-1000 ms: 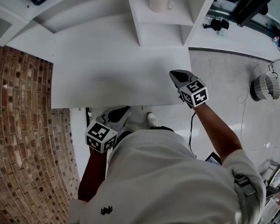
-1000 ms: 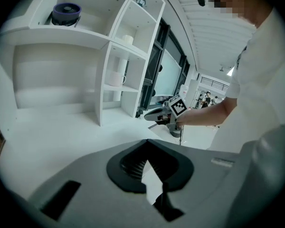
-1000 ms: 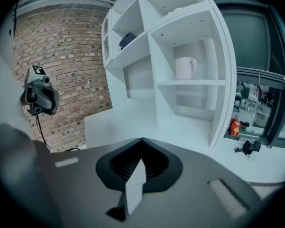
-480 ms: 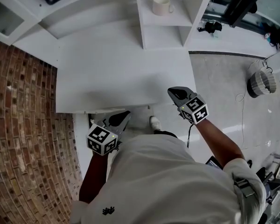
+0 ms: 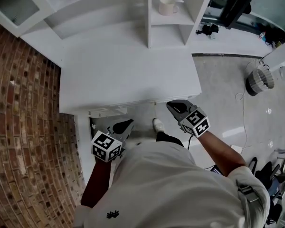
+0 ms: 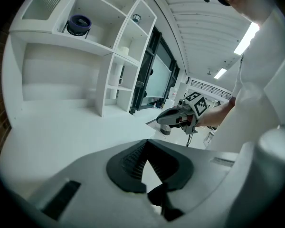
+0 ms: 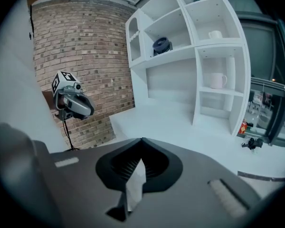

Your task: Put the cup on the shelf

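across the back of the white desk (image 5: 128, 75): shelf unit (image 5: 178, 19). left gripper (image 5: 124, 125) and right gripper (image 5: 175, 107) at the desk's near edge, jaws closed on nothing. white cup (image 5: 167, 6) upright in a shelf compartment, well apart from both. placement looks done; nothing left.

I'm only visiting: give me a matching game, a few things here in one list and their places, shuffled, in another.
Things: 1 cup; 2 dark blue object; 3 brick wall; 4 right gripper.
Places: A left of the table; B narrow shelf compartment; C just off the table's near edge; D wide upper shelf.
Pairs: 1-B; 2-D; 3-A; 4-C.
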